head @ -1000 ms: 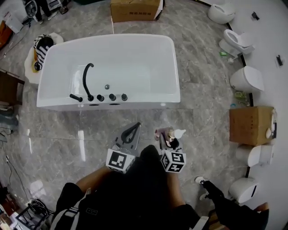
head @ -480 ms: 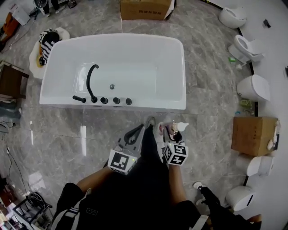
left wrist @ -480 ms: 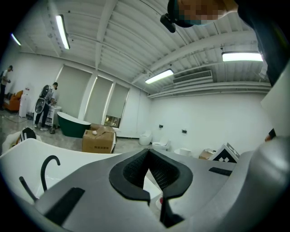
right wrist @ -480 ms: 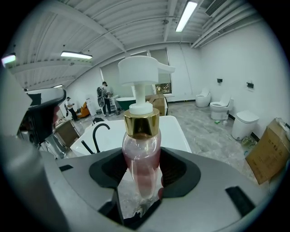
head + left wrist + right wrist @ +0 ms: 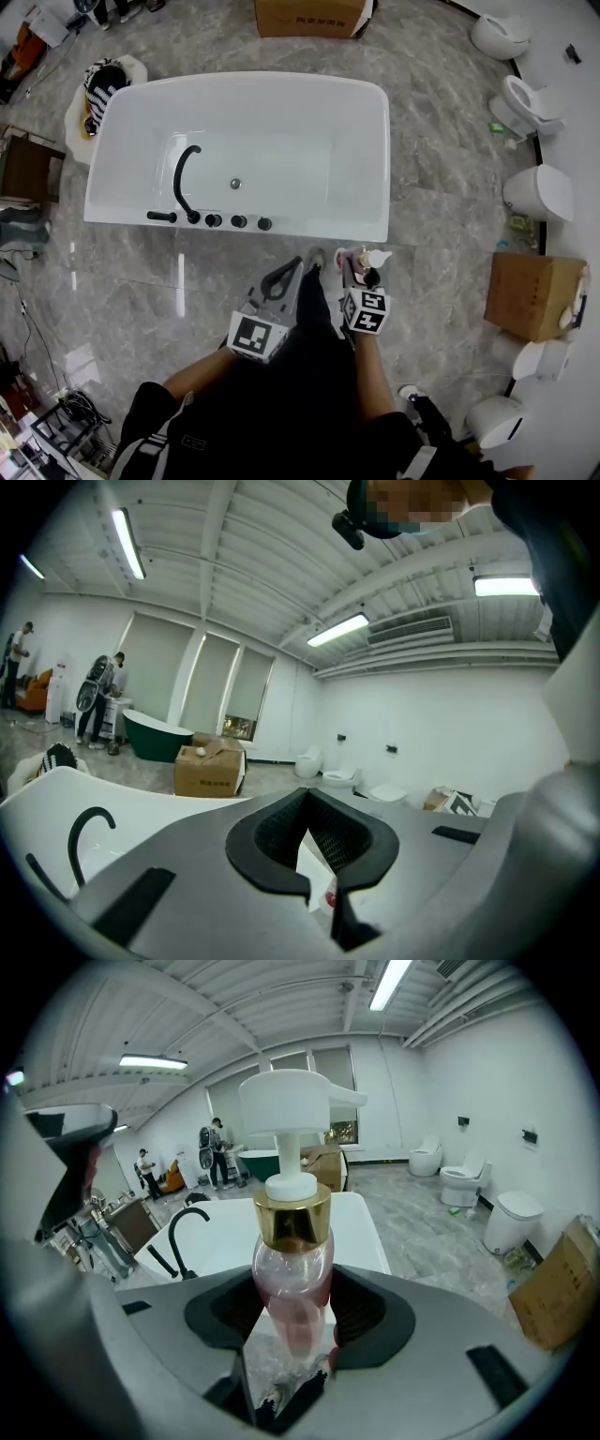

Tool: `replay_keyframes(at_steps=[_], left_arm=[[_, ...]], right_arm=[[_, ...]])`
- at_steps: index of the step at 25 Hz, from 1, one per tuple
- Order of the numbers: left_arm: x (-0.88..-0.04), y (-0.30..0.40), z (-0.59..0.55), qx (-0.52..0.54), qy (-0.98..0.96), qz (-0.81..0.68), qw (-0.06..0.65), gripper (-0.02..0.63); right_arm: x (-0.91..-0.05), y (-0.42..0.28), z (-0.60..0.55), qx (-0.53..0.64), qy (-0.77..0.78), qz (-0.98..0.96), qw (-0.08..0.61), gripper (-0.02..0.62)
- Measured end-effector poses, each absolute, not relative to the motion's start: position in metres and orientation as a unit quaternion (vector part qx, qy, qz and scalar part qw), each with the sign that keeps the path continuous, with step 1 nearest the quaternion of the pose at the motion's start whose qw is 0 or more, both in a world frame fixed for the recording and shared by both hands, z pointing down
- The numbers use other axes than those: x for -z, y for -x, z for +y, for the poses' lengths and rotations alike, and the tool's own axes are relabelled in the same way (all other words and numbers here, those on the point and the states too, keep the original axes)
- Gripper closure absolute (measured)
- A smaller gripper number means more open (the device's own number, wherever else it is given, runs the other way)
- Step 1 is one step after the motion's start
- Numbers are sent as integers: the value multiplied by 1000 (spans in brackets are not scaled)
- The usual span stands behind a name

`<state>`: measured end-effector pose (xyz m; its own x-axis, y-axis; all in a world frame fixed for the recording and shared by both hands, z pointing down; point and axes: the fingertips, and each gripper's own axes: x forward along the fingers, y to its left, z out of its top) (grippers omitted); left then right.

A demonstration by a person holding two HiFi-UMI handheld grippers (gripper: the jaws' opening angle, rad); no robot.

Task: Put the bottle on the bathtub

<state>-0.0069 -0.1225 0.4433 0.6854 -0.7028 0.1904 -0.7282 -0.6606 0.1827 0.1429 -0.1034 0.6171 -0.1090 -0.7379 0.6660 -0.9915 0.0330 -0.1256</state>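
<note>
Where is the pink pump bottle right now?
The clear pink gold-collared pump bottle sits clamped in the right claw, right of centre in the head view, over the floor just short of the white bathtub's near rim.

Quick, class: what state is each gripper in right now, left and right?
Left gripper: shut, holding nothing.
Right gripper: shut on the bottle.

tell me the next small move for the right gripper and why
Probably carry the bottle forward to the bathtub, onto its near rim. The right gripper is shut on it, upright, but hangs over the floor, short of the tub. The rim right of the black taps looks bare, so aim there.
</note>
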Motion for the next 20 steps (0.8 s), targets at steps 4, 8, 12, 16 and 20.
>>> replay_keyframes(at_steps=[4,8,12,16,20], left_arm=[[-447,-11,-142,-53,-908,-394,131,591],[-452,-17,-164,-53,-904,-400,138,591],[-458,-30,-180,-52,-904,-400,141,591],[-461,-45,-188,-55,-904,-398,144,591],[-465,-52,-203,-54,-902,-401,149,591]], right_arm=[[-638,-160,-126,-300,-629,-679,231,379],[-660,-164,-144,-313,-623,-674,243,379],[-683,-170,-159,-320,-616,-672,259,380],[-705,-177,-164,-330,-609,-668,270,380],[-730,-184,-173,-340,-602,-662,290,380]])
